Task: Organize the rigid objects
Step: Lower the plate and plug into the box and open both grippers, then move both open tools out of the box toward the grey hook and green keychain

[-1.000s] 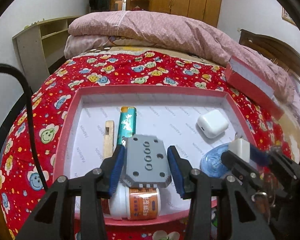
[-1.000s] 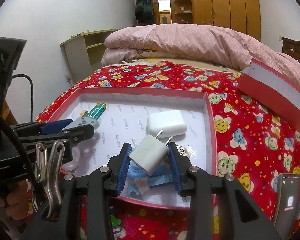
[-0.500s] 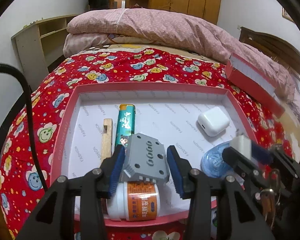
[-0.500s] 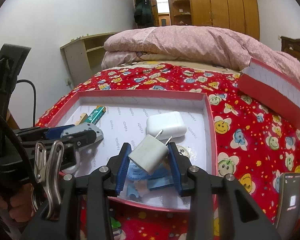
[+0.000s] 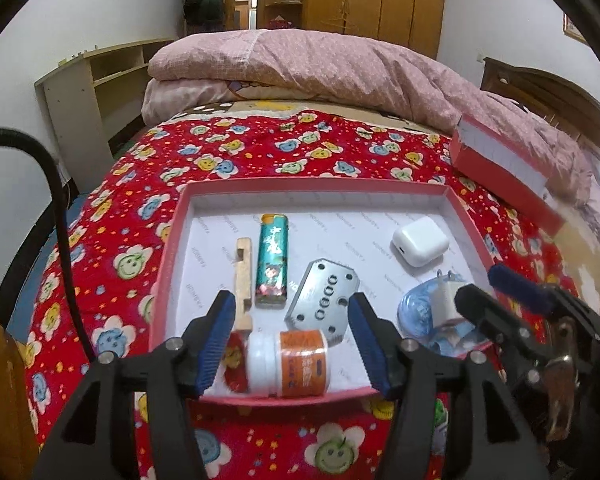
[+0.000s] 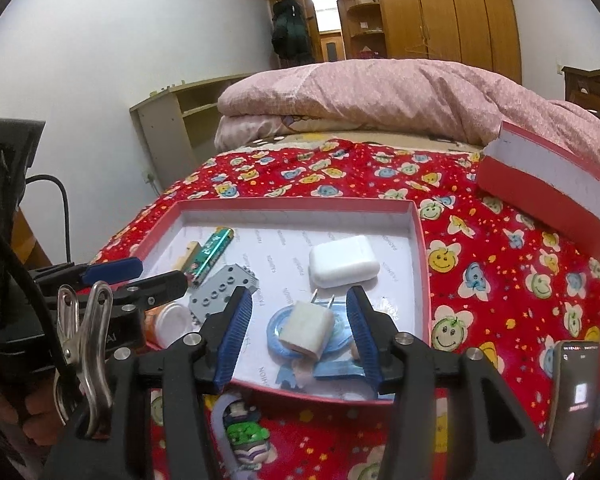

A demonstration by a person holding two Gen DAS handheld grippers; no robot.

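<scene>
- A shallow red tray (image 5: 168,248) with a white floor sits on a red flowered bedspread (image 5: 112,208), filling the middle of both views.
- Grey plate (image 5: 323,299): a flat metal piece with holes, lying on the tray floor at lower centre of the left wrist view, its lower edge resting on a pill bottle (image 5: 288,362). It sits between the left gripper (image 5: 293,344) pads without touching either.
- The left gripper's jaws are spread wide and hold nothing.
- White charger (image 6: 307,330): lying at centre of the right wrist view, prongs pointing away, on top of a blue packet (image 6: 332,360) at the tray's near edge.
- The right gripper (image 6: 300,338) has its jaws apart on either side of the charger, clear of it.
- Left of the plate, a green lighter (image 5: 273,266) lies lengthwise; a wooden stick (image 5: 243,284) lies just beside it, further left.
- A white earbud case (image 5: 420,241) rests in the tray's upper right area, apart from the rest.
- The pill bottle lies on its side at the tray's near edge, white cap to the left.
- A red lid (image 6: 548,188) leans at the right edge of the frame, off the tray.
- A phone (image 6: 576,392) lies at lower right of the right wrist view, on the bedspread.
- A pink quilt (image 5: 320,64) is piled at the top of the frame.
</scene>
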